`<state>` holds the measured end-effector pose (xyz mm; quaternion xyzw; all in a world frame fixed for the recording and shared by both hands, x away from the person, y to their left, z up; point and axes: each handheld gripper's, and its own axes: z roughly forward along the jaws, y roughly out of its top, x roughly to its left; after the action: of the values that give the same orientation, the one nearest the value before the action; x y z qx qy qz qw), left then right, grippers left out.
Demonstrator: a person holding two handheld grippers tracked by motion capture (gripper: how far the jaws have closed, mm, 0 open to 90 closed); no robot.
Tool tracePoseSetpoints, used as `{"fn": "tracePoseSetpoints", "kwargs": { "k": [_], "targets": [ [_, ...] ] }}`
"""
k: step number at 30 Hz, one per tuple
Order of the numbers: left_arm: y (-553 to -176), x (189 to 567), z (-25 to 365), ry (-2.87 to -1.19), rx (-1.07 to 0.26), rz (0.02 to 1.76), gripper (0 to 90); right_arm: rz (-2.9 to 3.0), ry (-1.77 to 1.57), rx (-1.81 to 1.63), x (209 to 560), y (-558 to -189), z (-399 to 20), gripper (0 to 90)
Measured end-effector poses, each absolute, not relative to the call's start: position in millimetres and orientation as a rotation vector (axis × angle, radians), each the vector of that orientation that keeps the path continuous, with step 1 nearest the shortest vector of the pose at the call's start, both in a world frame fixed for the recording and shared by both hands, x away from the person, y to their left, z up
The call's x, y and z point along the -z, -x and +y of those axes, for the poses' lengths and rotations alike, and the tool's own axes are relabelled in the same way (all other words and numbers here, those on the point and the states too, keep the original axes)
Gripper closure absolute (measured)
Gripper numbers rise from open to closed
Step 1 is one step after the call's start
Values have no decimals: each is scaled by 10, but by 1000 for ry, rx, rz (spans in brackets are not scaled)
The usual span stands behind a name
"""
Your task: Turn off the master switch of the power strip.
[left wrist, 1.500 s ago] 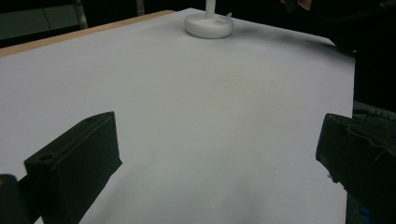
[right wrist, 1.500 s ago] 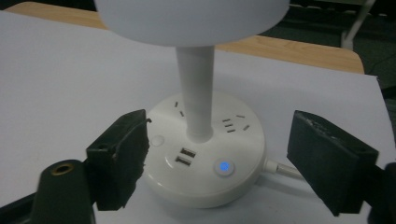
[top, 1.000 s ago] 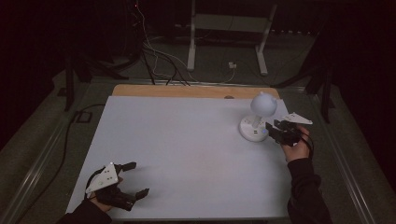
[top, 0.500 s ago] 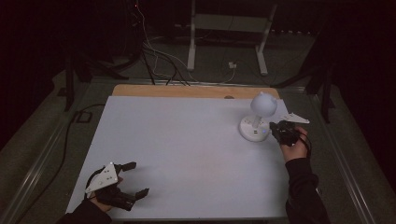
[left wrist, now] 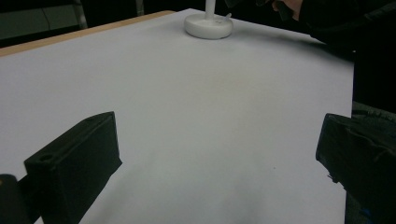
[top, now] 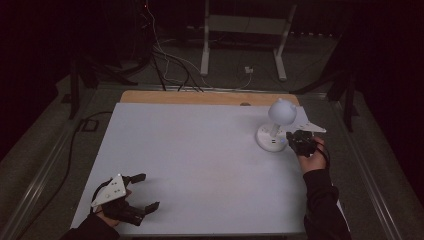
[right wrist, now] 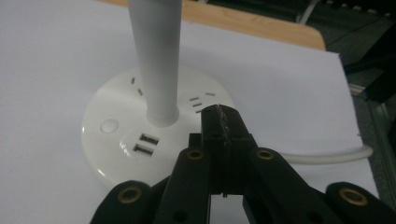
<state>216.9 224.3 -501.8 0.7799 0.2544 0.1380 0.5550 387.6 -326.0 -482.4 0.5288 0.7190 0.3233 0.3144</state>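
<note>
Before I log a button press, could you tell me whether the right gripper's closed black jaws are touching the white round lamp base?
Cannot tell. In the right gripper view the right gripper overlaps the white round lamp base beside its stem, hiding any gap.

Right tool [right wrist: 218,122] has closed (nothing between).

No word, brand, number or sign can be read anywhere; the white lamp base [right wrist: 154,135] carries only unmarked socket slots, two USB ports and a plain round button left of its stem, none of them lettered
</note>
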Motion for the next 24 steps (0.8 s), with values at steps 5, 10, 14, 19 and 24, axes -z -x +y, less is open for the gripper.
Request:
{"fn": "tracePoseSetpoints", "kwargs": {
  "k": [5,10,14,19,24],
  "targets": [
    [-2169,5019,2241,-1842,-326,600,2,1871,-1402,-869,4845,-3875,-3266,900],
    [-2170,5019,2242,-1842,-327,600,2,1872,-1403,-863,4913,-3887,-3242,900],
    [-2169,5020,2241,-1842,-326,602,2,1871,-1405,-861,4942,-3894,-3224,900],
    [-2168,5020,2242,-1843,-326,601,2,1862,-1424,-864,4985,-3907,-3218,900],
    [-2170,5023,2240,-1846,-325,601,2,1882,-1415,-849,5030,-3912,-3194,900]
  ]
}}
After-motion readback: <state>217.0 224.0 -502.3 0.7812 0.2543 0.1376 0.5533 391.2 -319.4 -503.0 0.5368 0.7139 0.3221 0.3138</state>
